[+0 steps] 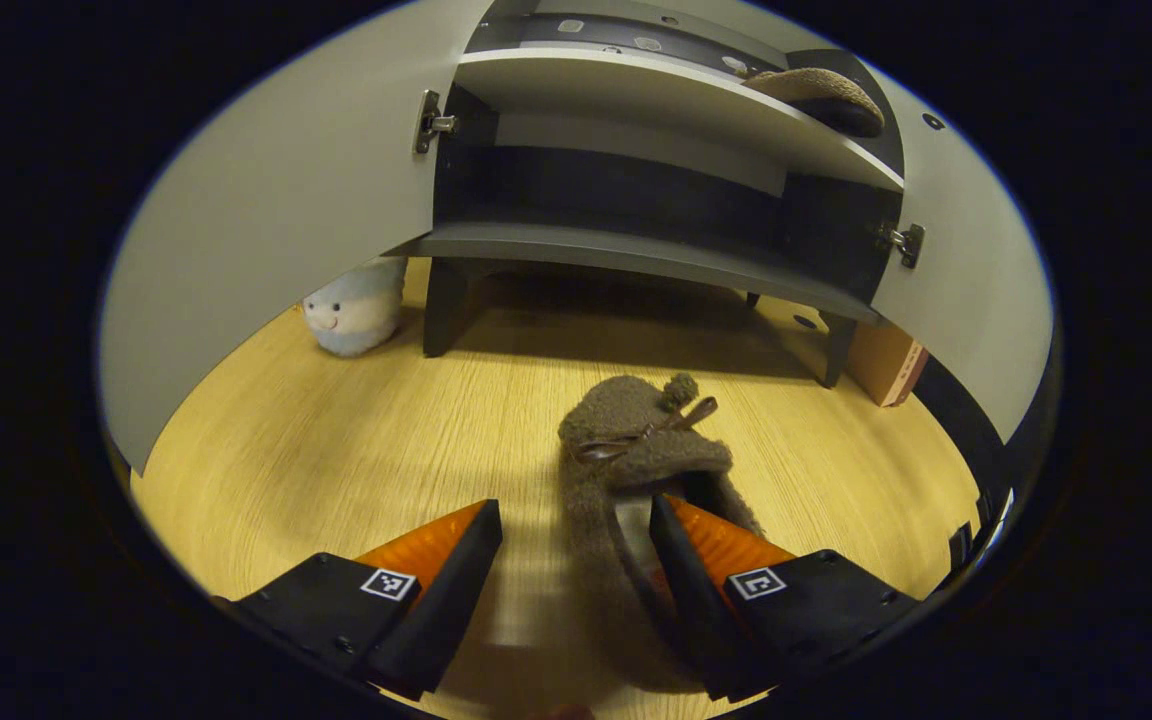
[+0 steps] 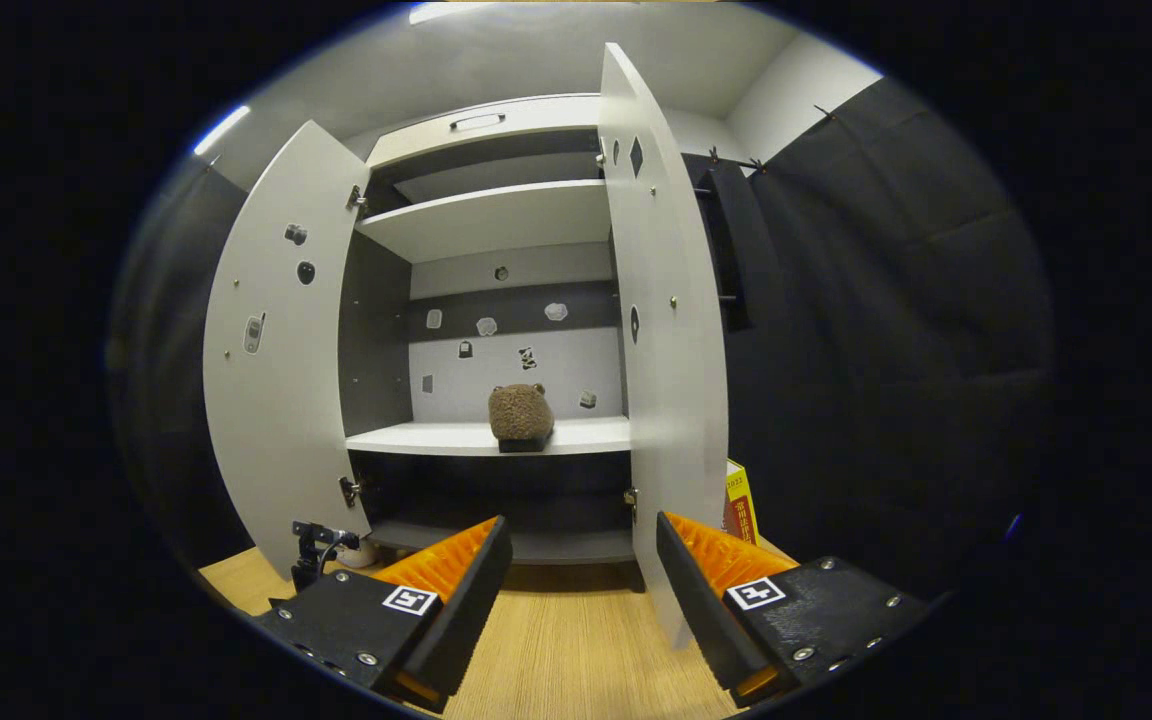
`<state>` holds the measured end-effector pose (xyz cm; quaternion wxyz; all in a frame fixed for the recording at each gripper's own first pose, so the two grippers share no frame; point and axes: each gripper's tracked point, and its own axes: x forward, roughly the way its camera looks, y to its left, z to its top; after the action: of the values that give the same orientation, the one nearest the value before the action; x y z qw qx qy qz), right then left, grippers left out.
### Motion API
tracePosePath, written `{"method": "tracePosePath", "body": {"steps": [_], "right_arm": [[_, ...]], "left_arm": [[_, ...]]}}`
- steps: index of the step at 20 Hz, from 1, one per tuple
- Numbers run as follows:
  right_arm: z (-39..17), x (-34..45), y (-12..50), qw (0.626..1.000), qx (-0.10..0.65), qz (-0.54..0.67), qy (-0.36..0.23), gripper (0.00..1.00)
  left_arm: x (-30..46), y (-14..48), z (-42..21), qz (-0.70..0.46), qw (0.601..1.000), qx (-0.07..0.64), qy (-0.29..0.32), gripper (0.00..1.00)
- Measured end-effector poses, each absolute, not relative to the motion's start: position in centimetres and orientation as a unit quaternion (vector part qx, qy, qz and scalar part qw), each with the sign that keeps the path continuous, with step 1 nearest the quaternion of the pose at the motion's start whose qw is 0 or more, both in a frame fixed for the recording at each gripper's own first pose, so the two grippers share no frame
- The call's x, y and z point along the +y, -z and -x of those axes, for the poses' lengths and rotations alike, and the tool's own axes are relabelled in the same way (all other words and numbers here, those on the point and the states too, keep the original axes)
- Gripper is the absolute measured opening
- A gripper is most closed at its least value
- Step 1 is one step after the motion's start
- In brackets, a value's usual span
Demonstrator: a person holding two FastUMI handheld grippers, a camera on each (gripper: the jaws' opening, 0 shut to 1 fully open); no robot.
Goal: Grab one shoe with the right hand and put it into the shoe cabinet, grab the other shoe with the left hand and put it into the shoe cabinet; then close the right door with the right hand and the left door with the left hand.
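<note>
Step two is in hand, by my reading: one fuzzy brown slipper (image 2: 521, 415) already sits on the shoe cabinet's (image 2: 496, 220) middle shelf, while its mate (image 1: 636, 470) lies on the wooden floor (image 1: 336, 450) before the cabinet. Left gripper (image 1: 576, 525) hangs over that mate, fingers wide, one reaching into its opening. Closing on the slipper's side wall comes next. Right gripper (image 2: 584, 545) faces the cabinet, spread and empty. Both doors stand open. No legible writing.

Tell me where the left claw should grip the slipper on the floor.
Best guess: the side wall of the slipper at its open heel end, coming from above. The left claw stands open with one finger already inside the opening.
</note>
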<state>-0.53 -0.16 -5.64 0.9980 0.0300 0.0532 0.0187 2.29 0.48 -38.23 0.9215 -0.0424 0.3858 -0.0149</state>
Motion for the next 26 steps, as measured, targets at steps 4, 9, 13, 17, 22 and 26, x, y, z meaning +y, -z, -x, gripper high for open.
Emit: {"method": "tracePosePath", "body": {"steps": [4, 9, 13, 17, 22, 26], "right_arm": [[0.4, -0.8, 5.9, 0.998, 0.058, -0.022, -0.016, 0.89], [-0.2, -0.3, 6.5, 0.997, 0.067, -0.028, -0.029, 0.89], [-0.5, 0.4, 7.0, 0.996, 0.07, -0.027, -0.038, 0.89], [-0.7, 1.3, 7.4, 0.996, 0.073, -0.029, -0.046, 0.9], [-0.1, 2.0, 7.0, 0.995, 0.07, -0.029, -0.058, 0.9], [1.0, 1.0, 6.3, 0.997, 0.062, -0.025, -0.046, 0.9]], "left_arm": [[0.1, 39.5, -3.8, 0.074, 0.918, 0.388, 0.019, 0.86], [0.2, 36.8, -3.2, 0.05, 0.93, 0.365, 0.013, 0.17], [0.1, 29.5, -0.9, 0.059, 0.943, 0.327, -0.001, 0.17], [-0.4, 17.5, -1.0, 0.072, 0.966, 0.249, -0.003, 0.17], [-0.8, 3.5, -8.6, 0.049, 0.985, 0.165, 0.009, 0.17], [-2.7, -3.1, -18.9, 0.074, 0.988, 0.133, 0.017, 0.17]]}}
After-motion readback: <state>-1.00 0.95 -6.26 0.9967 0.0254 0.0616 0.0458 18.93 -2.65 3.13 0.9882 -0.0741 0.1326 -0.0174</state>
